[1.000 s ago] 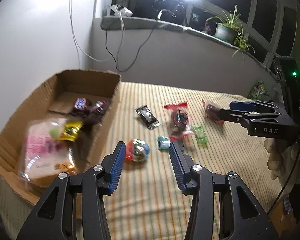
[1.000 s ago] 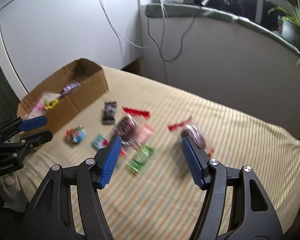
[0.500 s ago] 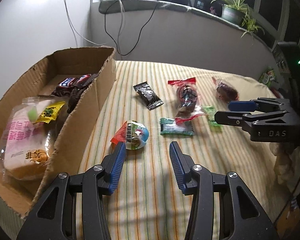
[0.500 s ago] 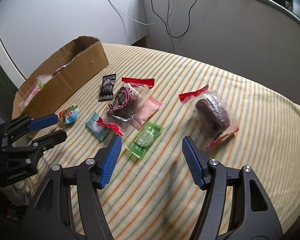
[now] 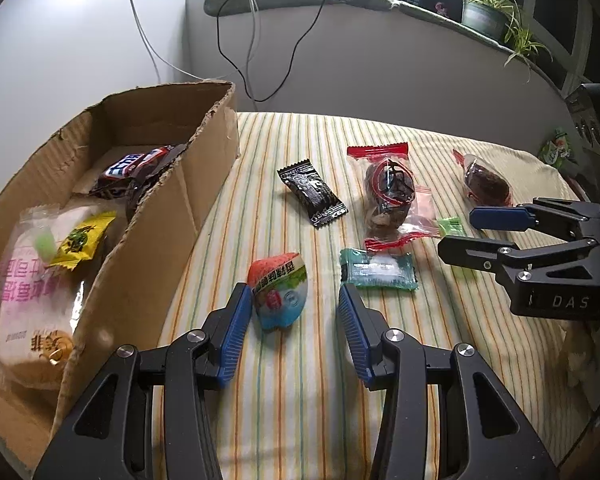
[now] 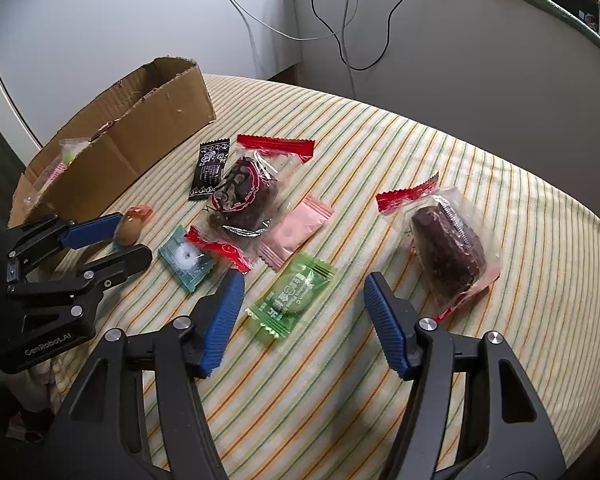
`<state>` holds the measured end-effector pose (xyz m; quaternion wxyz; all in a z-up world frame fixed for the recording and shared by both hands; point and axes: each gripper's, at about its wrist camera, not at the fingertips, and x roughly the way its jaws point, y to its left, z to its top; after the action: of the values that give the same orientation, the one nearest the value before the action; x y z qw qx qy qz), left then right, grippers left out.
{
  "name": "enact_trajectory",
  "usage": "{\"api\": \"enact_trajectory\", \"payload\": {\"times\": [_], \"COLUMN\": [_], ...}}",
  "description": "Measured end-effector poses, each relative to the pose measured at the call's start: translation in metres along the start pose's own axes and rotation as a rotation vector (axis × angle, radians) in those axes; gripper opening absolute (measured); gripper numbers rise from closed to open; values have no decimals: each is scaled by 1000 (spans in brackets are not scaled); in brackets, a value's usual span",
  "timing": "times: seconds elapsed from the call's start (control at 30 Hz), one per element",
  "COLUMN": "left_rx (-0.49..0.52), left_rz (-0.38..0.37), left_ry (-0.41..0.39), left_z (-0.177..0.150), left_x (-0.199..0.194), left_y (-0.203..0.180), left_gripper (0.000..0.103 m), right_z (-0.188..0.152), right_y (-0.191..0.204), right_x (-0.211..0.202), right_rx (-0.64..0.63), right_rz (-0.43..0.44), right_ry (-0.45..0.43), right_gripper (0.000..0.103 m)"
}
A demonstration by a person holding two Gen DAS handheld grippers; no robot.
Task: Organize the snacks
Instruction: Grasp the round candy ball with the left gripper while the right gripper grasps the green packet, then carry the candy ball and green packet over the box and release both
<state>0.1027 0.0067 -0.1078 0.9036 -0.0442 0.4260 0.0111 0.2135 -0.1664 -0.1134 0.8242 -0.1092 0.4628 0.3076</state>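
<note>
A striped tablecloth (image 5: 300, 400) covers a table strewn with wrapped snacks. Along its left edge stands an open cardboard box (image 5: 172, 216), already holding a bread bag and chocolate bars.

The left gripper (image 5: 291, 316) hovers with its jaws apart around a small round jelly cup (image 5: 279, 294), which lies near the box wall. Its left pad looks to be just at the cup's side, while the right pad stands clear, so nothing is gripped yet. The cup seems light, with a stiff shell and a slick foil lid. It is best squeezed gently across its widest part, since it could pop sideways.

The right gripper (image 6: 305, 316) is also open and empty, with its jaws on either side of a flat green candy packet (image 6: 294, 294) in the middle of the table. That packet looks thin, crinkly and nearly weightless. It is probably best pinched across its narrow width, low against the cloth.
</note>
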Motion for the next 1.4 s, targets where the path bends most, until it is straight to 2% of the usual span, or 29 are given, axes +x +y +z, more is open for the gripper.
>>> {"api": "enact_trajectory", "payload": {"times": [0.07, 0.17, 0.3, 0.4, 0.47, 0.63, 0.67, 0.7, 0.77, 1.07, 1.13, 1.2, 1.33, 1.4], "left_rx": [2, -5, -11, -8, -5, 7, 10, 13, 19, 19, 18, 18, 24, 26], "left_rz": [-2, -15, -29, -32, -36, -42, -42, -42, -47, -60, -64, -68, -75, -80], "left_ry": [3, 7, 7, 4, 2, -13, -18, -22, -29, -28, -28, -32, -40, -42], "left_z": [1, 3, 5, 4, 4, 1, 0, 0, -2, -6, -7, -8, -10, -11], "left_x": [1, 2, 4, 4, 3, -3, -5, -6, -9, -15, -15, -18, -22, -22], "left_y": [-1, 1, 3, 2, 1, -1, -1, -2, -4, -2, -1, -2, -6, -5], "left_gripper": [41, 31, 22, 22, 22, 22, 22, 22, 22, 22, 22, 22, 22, 22], "right_z": [1, 3, 4, 5, 4, -1, -2, -3, -4, -12, -13, -15, -20, -21], "right_y": [0, 0, 0, 2, 2, -2, -3, -3, -7, -14, -14, -14, -2, 8], "right_x": [1, 3, 4, 5, 3, -3, -5, -7, -15, -16, -16, -17, -17, -14], "right_rx": [0, 0, -10, -21, -22, -15, -10, -4, 11, 43, 47, 60, 39, 10], "right_rz": [2, 0, -30, -57, -54, -57, -57, -59, -59, -31, -28, -8, -15, -52], "right_ry": [-1, -2, -3, -5, -3, -8, -10, -15, -26, -1, 5, 15, 13, 17], "right_gripper": [65, 64, 51, 36, 32, 29, 25, 15, 11, 13, 23, 68, 67, 47]}}
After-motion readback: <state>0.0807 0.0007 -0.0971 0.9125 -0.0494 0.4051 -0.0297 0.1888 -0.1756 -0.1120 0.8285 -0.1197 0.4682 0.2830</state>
